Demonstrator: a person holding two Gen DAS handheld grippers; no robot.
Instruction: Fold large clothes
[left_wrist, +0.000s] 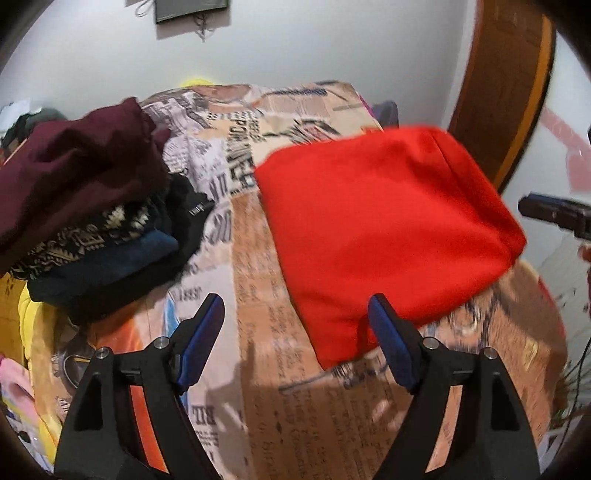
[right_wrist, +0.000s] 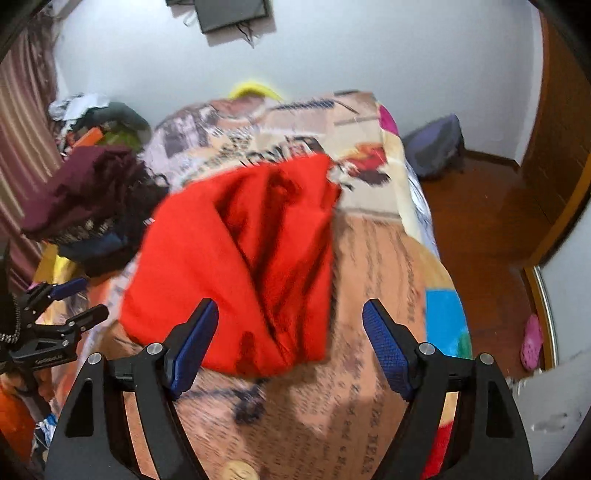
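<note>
Just one red garment (left_wrist: 384, 236) – soft, folded, roughly square – on newsprint-patterned bedcover (left_wrist: 258, 406); one dark clothes pile (left_wrist: 88, 206) far left. Left gripper (left_wrist: 295, 325), right gripper (right_wrist: 290, 325) both spread wide, empty.

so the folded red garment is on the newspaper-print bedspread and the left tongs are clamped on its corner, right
Not quite. The folded red garment does lie on the newspaper-print bedspread, but the left tongs are open and grip nothing; the left wrist view shows bedspread between their pads.
</note>
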